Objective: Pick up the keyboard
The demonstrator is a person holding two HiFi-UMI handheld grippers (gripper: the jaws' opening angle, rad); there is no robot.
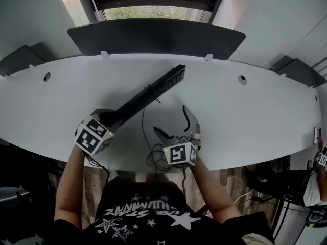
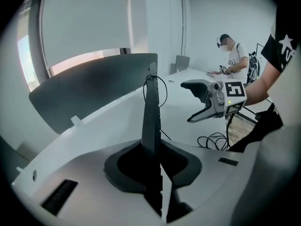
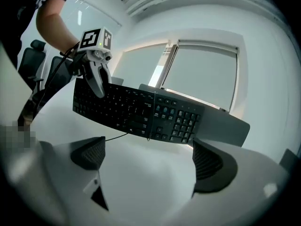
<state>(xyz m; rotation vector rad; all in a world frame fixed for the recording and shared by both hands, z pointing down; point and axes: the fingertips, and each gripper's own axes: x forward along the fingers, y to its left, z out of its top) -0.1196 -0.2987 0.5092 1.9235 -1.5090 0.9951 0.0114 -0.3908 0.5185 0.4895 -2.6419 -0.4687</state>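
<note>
white desk (image 1: 255, 116), dark divider (image 1: 153, 37) (curved), window (image 1: 153, 11)

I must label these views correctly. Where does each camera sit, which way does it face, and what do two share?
Head view: on the person's head, looking down at the desk; forearms, left gripper and right gripper show.
Left gripper view: on the left gripper, along jaws shut on the keyboard.
Right gripper view: on the right gripper, along open jaws, toward the keys.
Shared: all show the keyboard.
</note>
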